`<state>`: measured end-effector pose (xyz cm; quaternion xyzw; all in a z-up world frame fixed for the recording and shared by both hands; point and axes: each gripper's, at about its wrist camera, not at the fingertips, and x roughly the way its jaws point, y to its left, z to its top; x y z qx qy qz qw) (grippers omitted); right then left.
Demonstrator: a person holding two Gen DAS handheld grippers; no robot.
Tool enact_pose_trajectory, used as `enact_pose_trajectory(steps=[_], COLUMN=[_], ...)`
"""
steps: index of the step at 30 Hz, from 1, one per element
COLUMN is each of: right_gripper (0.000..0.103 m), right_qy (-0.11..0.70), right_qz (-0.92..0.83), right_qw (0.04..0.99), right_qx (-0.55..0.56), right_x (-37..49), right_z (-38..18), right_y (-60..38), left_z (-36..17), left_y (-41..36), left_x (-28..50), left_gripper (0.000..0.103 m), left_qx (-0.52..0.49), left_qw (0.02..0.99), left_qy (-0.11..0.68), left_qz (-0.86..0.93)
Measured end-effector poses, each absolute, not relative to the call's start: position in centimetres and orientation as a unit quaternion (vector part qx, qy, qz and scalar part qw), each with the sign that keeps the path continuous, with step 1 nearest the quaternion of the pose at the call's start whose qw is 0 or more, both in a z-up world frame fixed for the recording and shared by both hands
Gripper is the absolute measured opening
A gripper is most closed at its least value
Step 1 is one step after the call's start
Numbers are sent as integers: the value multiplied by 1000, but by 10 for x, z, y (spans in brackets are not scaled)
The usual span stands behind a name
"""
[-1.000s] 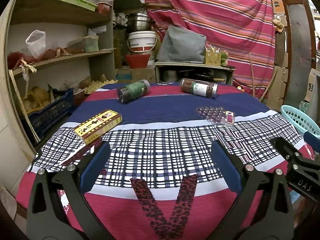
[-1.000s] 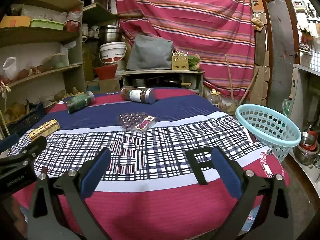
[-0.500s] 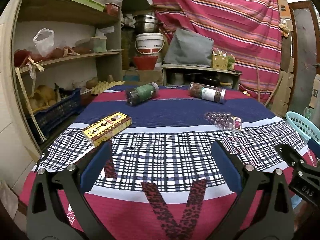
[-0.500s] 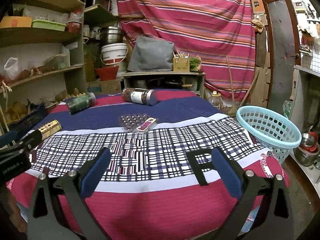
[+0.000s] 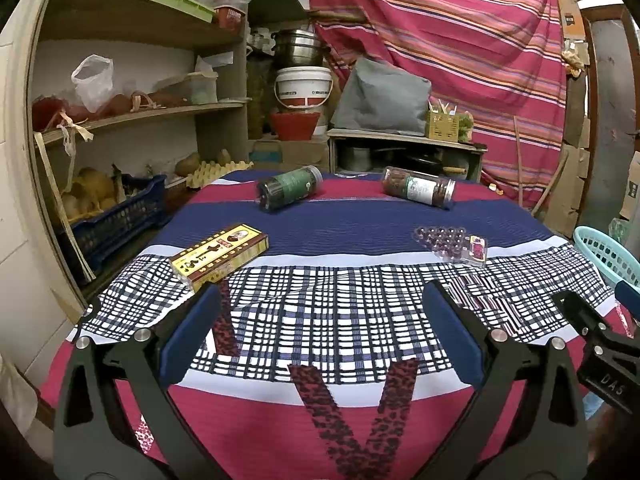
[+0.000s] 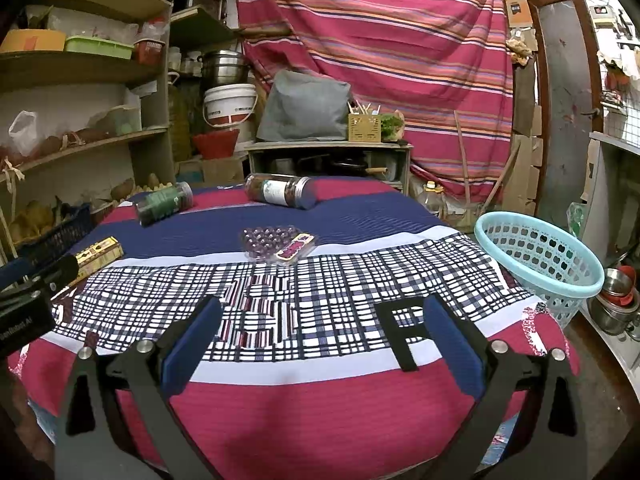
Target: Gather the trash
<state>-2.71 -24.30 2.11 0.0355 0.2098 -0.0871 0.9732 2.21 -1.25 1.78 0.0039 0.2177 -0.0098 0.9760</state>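
Note:
On the cloth-covered table lie a yellow and brown box at the left, a dark green-labelled jar and a clear red-filled jar on their sides at the far edge, and a clear plastic blister tray at the right. They also show in the right wrist view: the box, the green jar, the red jar, the blister tray. A light blue basket stands at the table's right edge. My left gripper and right gripper are open and empty above the near edge.
Wooden shelves with bags and a blue crate stand left of the table. A low bench with a grey cushion and a striped curtain are behind. Metal bowls sit on the floor at the right.
The left gripper has shifted left and slightly forward, so the box and jars sit further right in its view. The right gripper has barely moved. Both stay open.

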Motion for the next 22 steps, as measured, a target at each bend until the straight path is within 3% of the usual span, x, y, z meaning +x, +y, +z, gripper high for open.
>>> enact_pose_trajectory(steps=[22], right_gripper=[98], right_qy=[209], right_qz=[-85], right_qw=[974], right_qx=[33], right_x=[-28], right_z=[19], right_y=[-240], left_z=[21], left_y=[-10], left_x=[18], left_gripper=[97], left_qx=[0], left_qw=[976], left_qy=[217], left_qz=[-7])
